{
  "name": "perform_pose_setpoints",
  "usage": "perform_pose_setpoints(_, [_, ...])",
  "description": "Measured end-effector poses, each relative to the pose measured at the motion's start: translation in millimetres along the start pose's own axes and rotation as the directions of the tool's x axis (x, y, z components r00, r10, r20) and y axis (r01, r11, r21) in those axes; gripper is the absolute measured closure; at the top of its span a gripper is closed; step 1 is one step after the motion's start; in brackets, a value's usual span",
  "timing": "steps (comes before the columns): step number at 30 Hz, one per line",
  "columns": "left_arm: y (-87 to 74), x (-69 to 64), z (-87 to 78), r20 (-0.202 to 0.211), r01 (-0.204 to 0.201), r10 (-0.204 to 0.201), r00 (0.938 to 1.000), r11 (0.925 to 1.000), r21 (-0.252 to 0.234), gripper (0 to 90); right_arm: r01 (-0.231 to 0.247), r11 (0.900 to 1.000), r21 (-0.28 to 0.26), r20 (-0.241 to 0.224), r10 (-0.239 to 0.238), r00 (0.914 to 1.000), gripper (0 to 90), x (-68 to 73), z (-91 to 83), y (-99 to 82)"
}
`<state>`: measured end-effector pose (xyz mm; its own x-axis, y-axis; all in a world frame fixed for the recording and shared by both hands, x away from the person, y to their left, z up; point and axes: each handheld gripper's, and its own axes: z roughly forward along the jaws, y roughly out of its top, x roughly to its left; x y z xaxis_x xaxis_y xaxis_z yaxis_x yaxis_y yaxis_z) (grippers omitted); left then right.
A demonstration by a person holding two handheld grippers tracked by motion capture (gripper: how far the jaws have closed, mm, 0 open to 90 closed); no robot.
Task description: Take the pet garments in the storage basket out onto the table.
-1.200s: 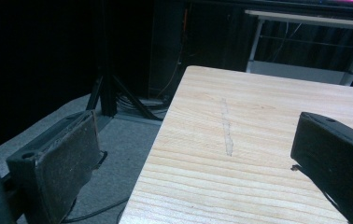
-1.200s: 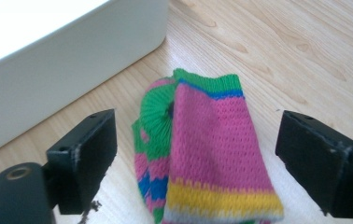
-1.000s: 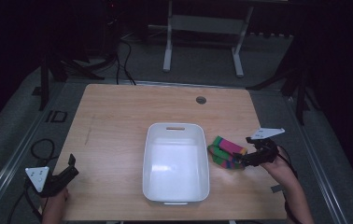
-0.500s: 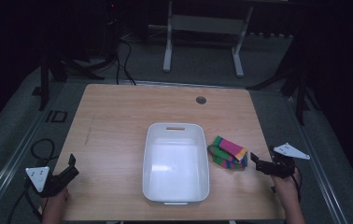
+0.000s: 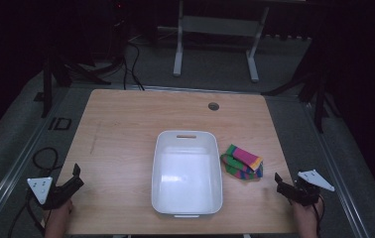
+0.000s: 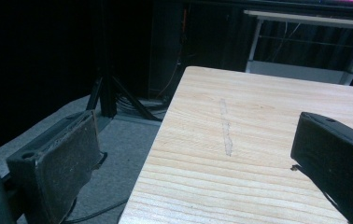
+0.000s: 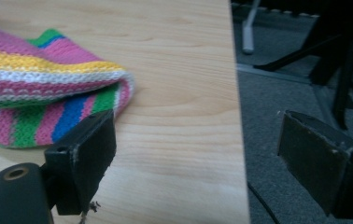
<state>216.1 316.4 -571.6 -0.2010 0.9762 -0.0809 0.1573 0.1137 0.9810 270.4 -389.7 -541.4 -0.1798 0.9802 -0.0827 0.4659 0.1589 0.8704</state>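
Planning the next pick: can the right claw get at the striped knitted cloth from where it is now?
Probably yes. The right claw is open, and bare table lies between it and the striped knitted cloth; the white tub sits on the cloth's far side.

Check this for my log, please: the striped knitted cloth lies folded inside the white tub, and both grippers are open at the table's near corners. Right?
Not quite. The striped knitted cloth lies folded on the table just right of the white tub, not inside it; the high view shows this. The rest holds: the left gripper and right gripper are open at the near corners.
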Motion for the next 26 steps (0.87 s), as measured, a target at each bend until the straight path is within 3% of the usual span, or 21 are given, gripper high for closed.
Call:
perform_pose_setpoints(9, [-0.1,-0.1,-0.2,0.000,0.001,-0.001,1.0000,1.0000,-0.002,1.8,-0.061,0.9949,-0.081,0.045,0.065,0.9969,11.8,-4.1,-10.0,-15.9])
perform_pose_setpoints(16, [0.0,0.1,0.0,-0.001,0.002,-0.002,1.0000,1.0000,0.000,1.9,-0.096,0.9921,-0.080,0.028,0.099,0.9947,11.9,-9.8,-6.9,-21.1])
perform_pose_setpoints(19, [0.0,1.0,0.1,0.000,0.016,-0.016,0.9999,0.9999,-0.002,1.9,-0.091,0.9933,-0.072,0.027,0.093,0.9953,11.9,-9.5,-5.9,-21.5])
perform_pose_setpoints(26, [0.0,0.2,0.0,0.003,0.002,-0.002,1.0000,1.0000,-0.001,1.9,-0.092,0.9932,-0.071,0.018,0.093,0.9955,12.9,-9.6,-5.6,-21.6])
